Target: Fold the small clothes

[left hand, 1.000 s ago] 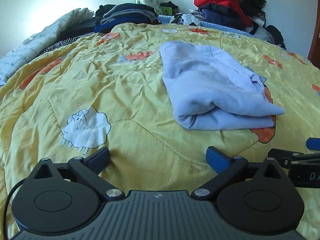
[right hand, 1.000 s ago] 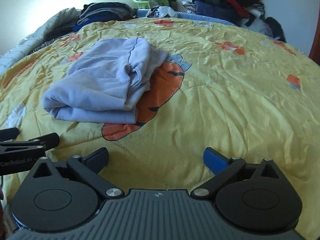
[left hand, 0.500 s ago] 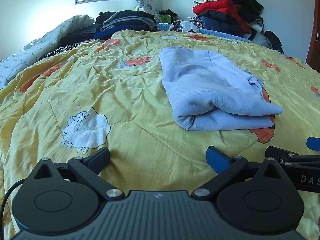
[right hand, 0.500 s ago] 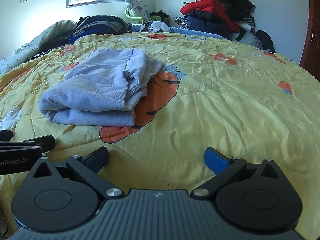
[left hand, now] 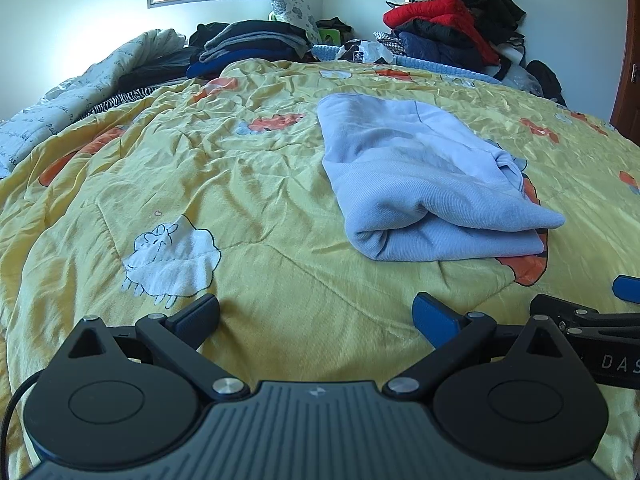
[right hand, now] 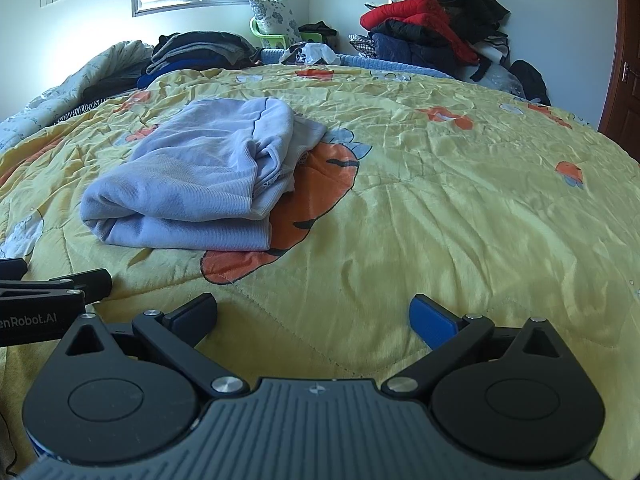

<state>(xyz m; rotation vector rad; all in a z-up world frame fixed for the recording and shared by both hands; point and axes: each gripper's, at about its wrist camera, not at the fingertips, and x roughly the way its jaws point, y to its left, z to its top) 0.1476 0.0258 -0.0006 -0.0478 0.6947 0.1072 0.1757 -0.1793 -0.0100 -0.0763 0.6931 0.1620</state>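
Observation:
A light blue garment [left hand: 420, 176] lies folded in a flat bundle on the yellow bedspread [left hand: 240, 184]; it also shows in the right wrist view [right hand: 200, 176]. My left gripper [left hand: 316, 314] is open and empty, low over the bedspread, short of the garment and to its left. My right gripper [right hand: 312, 316] is open and empty, short of the garment and to its right. The right gripper's fingers [left hand: 568, 312] show at the right edge of the left wrist view. The left gripper's fingers [right hand: 80, 284] show at the left edge of the right wrist view.
Stacks of dark folded clothes [left hand: 248, 44] lie at the far edge of the bed. A pile of red and black jackets [left hand: 452, 28] stands at the back right. A white quilt [left hand: 80, 88] is bunched at the left. A brown door [right hand: 624, 64] is at the right.
Both grippers have drawn back and tilted up a little, so the garment sits slightly farther off and more of the room shows. Both stay open and empty.

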